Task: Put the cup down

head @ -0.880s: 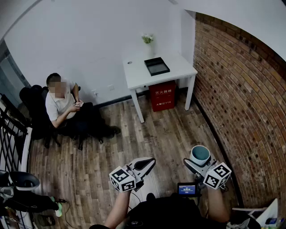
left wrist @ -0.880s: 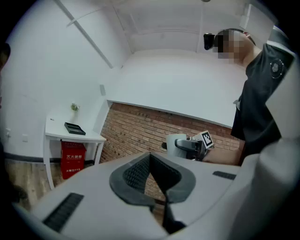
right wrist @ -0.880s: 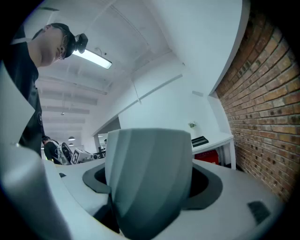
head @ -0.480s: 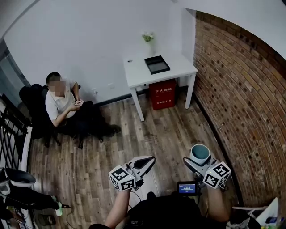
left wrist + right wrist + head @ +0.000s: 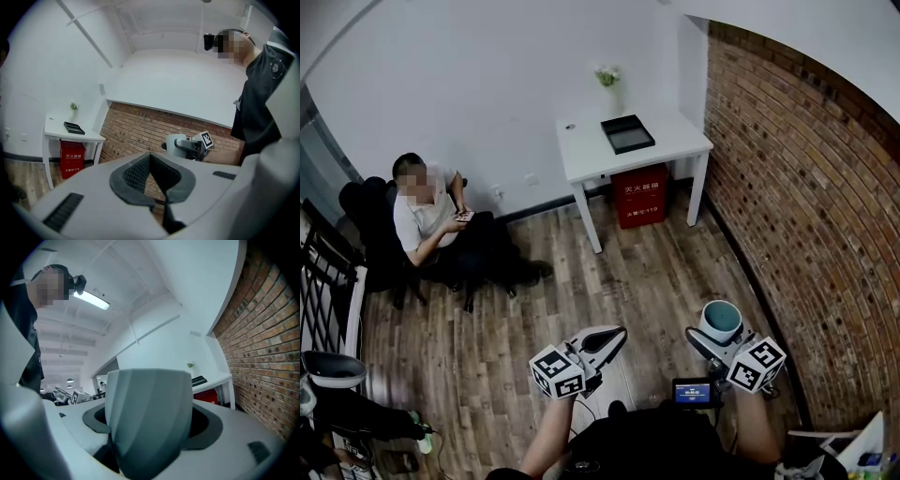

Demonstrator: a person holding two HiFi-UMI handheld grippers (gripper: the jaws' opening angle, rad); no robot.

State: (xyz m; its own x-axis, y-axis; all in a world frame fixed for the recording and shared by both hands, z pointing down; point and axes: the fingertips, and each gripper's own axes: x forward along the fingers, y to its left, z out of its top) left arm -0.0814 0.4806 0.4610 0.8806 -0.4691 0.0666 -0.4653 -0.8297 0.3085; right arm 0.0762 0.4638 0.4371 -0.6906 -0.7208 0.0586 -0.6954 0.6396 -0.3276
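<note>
- We are gripping the cup (image 5: pixel 719 322) upright in the right gripper (image 5: pixel 711 339), with the jaws pressing wide on its wall.
- We are holding the left gripper (image 5: pixel 602 341) closed and empty beside it.
- We are holding the cup over the floor (image 5: pixel 656 272), well apart from the table (image 5: pixel 675 148).

Legible print stands on one item only. The red rectangular box (image 5: pixel 641 197), on the floor under the white four-legged table (image 5: pixel 675 145), carries two lines of light print on its front. In the head view I read the upper line as the Chinese characters 灭火器箱. The lower line opens with Chinese characters and ends in the figures 119. The left gripper view shows the same two lines, again ending in 119.

The small dark screen with a blue lit display (image 5: pixel 692 394) shows rows of characters too small for me to read.

The left marker cube (image 5: pixel 557 372) and right marker cube (image 5: pixel 757 364) bear black-and-white square code patterns, which I cannot decode.
</note>
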